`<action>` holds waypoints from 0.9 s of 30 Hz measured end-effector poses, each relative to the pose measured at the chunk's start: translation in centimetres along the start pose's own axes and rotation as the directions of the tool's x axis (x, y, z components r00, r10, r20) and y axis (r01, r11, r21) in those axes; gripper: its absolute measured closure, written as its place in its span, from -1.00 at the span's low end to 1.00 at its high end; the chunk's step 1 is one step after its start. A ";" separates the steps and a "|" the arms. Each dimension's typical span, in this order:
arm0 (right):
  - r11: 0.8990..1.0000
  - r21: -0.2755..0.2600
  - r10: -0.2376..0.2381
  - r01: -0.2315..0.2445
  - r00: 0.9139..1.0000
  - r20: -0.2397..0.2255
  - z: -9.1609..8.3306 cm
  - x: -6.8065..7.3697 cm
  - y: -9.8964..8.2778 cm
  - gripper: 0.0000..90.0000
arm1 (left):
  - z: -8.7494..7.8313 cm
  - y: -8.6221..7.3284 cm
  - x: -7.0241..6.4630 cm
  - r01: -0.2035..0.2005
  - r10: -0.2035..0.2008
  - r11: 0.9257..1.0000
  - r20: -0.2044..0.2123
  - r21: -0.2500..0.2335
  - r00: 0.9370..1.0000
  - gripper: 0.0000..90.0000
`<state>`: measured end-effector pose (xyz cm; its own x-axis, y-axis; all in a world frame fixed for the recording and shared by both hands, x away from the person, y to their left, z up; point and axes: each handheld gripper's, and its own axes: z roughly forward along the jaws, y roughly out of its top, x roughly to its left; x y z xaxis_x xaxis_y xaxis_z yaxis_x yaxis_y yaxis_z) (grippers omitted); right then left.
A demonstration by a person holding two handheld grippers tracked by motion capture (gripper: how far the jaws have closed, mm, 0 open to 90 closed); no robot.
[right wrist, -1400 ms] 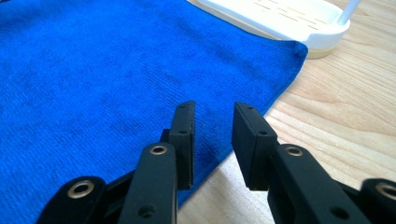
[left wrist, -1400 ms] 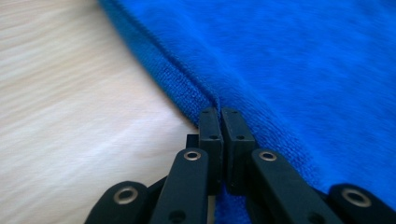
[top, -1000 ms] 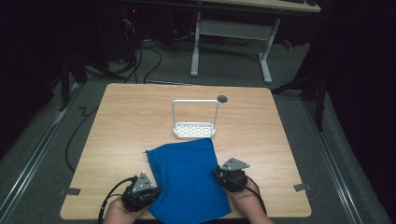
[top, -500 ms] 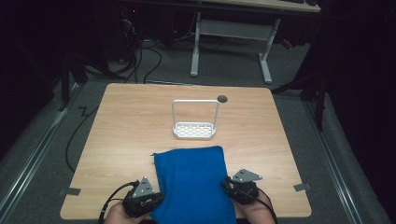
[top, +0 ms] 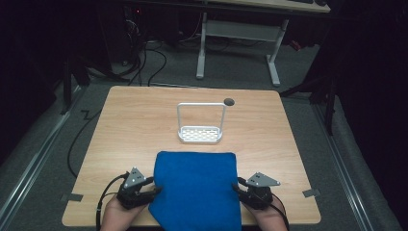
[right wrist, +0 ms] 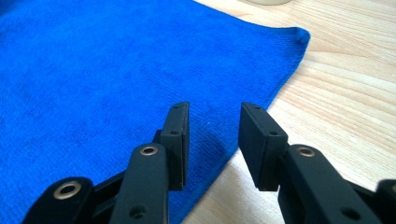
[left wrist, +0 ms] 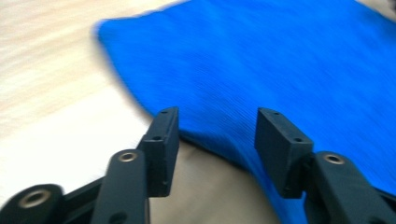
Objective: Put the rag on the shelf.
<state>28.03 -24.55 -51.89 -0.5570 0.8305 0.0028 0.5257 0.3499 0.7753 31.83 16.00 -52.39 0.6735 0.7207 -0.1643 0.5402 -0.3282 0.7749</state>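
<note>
Blue cloth [top: 196, 190] has slid nearer and squared up since 1 second ago — left gripper [top: 144, 190] and right gripper [top: 240, 185], jaws apart, flank its edges, probably positioning it.

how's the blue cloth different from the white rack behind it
The blue cloth lies flat and soft, while the white rack is rigid, with a wire frame standing upright. The cloth covers far more of the table and overhangs its near edge; the rack sits wholly on it. Both rest along the table's midline.
</note>
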 end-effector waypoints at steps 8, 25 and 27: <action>1.000 -0.008 0.021 -0.021 1.000 -0.002 -0.1 -0.5 -0.1 0.44 | 2.2 2.3 2.9 0.071 -0.071 0.997 -0.064 -0.012 0.995 0.02; 0.998 -0.021 0.054 -0.053 0.999 0.006 0.4 -1.3 0.2 0.48 | 6.7 5.6 3.6 0.027 -0.015 0.996 -0.132 0.090 0.991 0.86; 0.998 -0.025 0.051 -0.051 0.999 0.017 0.8 -1.6 0.5 0.46 | 6.6 5.3 3.2 0.009 0.002 0.996 -0.128 0.088 0.992 0.91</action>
<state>29.67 -25.36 -52.02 -0.5184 0.8546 0.0320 0.5369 0.2961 0.7900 40.12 12.56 -52.83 0.6047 0.7921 -0.0833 0.5885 -0.3738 0.7169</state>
